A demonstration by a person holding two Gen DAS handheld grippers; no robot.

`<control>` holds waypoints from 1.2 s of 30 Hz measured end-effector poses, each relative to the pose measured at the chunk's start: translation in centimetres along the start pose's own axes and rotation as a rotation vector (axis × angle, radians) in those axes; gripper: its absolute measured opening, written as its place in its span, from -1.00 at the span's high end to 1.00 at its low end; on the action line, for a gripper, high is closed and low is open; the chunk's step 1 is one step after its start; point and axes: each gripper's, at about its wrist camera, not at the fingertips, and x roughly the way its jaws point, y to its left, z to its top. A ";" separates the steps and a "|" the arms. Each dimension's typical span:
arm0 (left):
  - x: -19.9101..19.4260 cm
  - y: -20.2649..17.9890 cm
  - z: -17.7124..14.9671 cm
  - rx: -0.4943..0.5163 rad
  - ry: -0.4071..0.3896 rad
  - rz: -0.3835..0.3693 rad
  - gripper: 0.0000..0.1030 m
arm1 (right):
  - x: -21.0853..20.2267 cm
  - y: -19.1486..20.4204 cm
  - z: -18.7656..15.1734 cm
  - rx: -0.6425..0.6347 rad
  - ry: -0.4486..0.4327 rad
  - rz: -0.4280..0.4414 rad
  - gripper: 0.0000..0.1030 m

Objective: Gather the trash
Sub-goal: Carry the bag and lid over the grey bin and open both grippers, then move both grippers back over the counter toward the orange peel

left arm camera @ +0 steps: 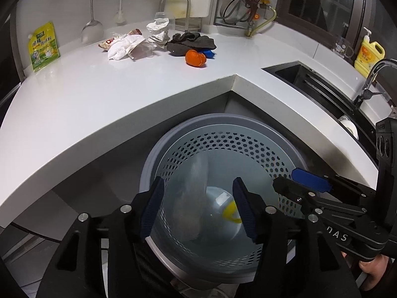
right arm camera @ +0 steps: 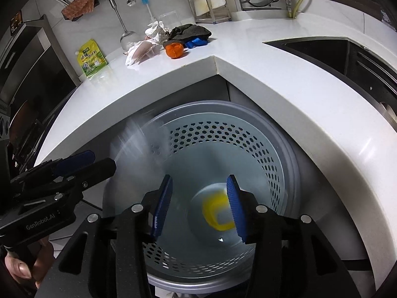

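Both grippers hover over a grey perforated trash bin (left arm camera: 223,134) (right arm camera: 280,134) on the floor in the counter's corner. My left gripper (left arm camera: 198,206) is open, and a blurred translucent piece (left arm camera: 196,186) is in the air below it, inside the bin. My right gripper (right arm camera: 199,206) is open and empty. A yellow item (right arm camera: 215,213) (left arm camera: 232,212) lies on the bin's bottom. On the white counter (left arm camera: 124,92) lie crumpled paper (left arm camera: 158,31), a white wrapper (left arm camera: 124,46), an orange peel (left arm camera: 195,58) (right arm camera: 174,49) and a dark cloth (left arm camera: 189,42).
A yellow-green seasoning pouch (left arm camera: 44,46) leans on the wall at the left. A blue object (left arm camera: 208,53) lies by the peel. A black sink (left arm camera: 322,89) and a yellow soap bottle (left arm camera: 368,54) are at the right. Utensils hang on the wall.
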 end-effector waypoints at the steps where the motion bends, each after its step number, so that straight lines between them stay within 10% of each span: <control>1: 0.0 0.1 0.0 -0.002 0.000 0.000 -0.15 | 0.0 0.0 0.0 0.001 0.000 -0.001 0.14; 15: -1.2 0.9 0.1 -0.024 -0.076 0.053 -0.75 | -0.6 -0.1 0.1 0.011 -0.041 -0.013 -0.23; 36: -5.2 4.4 2.0 -0.069 -0.299 0.230 -0.88 | -2.7 1.8 1.9 -0.047 -0.208 -0.079 -0.52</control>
